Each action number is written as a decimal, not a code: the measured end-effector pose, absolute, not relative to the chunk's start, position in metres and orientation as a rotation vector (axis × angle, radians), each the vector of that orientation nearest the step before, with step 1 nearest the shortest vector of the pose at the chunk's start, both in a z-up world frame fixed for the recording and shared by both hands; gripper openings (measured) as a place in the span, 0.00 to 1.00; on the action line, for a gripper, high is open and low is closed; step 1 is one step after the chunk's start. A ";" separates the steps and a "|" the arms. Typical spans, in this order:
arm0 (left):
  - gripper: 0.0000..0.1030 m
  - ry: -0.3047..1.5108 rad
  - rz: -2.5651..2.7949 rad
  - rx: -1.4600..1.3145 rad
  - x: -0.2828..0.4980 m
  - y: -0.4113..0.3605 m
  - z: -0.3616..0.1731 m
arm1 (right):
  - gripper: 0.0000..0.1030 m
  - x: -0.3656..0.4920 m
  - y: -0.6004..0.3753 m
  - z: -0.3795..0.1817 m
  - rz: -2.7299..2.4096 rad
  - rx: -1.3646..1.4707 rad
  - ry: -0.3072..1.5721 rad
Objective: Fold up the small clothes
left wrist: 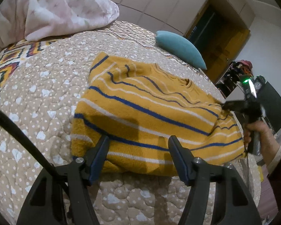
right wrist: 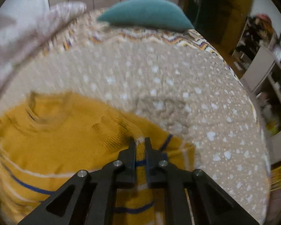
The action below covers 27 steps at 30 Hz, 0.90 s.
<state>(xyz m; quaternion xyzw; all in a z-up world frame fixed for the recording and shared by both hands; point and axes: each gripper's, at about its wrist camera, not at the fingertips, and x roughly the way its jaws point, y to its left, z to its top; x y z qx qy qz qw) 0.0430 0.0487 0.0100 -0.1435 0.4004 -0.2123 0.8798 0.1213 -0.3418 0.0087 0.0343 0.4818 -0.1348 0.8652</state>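
Sweater [left wrist: 149, 112] pinched by right gripper [right wrist: 140, 140], left gripper [left wrist: 138, 140] agape

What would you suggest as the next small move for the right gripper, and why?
Probably carry the pinched sleeve inward across the sweater's body. The right gripper is shut on that yellow sleeve, while the left gripper hangs open at the hem, holding nothing.

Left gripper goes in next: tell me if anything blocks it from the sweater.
Nothing visible does. The open left gripper sits right at the near hem of the mustard-yellow striped knit sweater.
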 end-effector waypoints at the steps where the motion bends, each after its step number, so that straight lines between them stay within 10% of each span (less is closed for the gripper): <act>1: 0.62 0.835 -0.444 -0.301 0.043 0.049 0.010 | 0.15 0.121 -0.338 0.005 -0.290 0.057 1.017; 8: 0.64 0.837 -0.448 -0.306 0.043 0.050 0.009 | 0.43 0.072 -0.350 0.055 -0.221 0.216 0.875; 17: 0.65 0.829 -0.451 -0.310 0.042 0.051 0.009 | 0.56 -0.016 -0.329 0.023 -0.055 0.247 0.994; 21: 0.65 0.822 -0.464 -0.346 0.041 0.056 0.007 | 0.07 -0.041 -0.332 0.006 -0.004 0.288 0.993; 27: 0.65 0.831 -0.448 -0.316 0.042 0.052 0.006 | 0.03 -0.060 -0.376 0.023 -0.124 0.352 0.913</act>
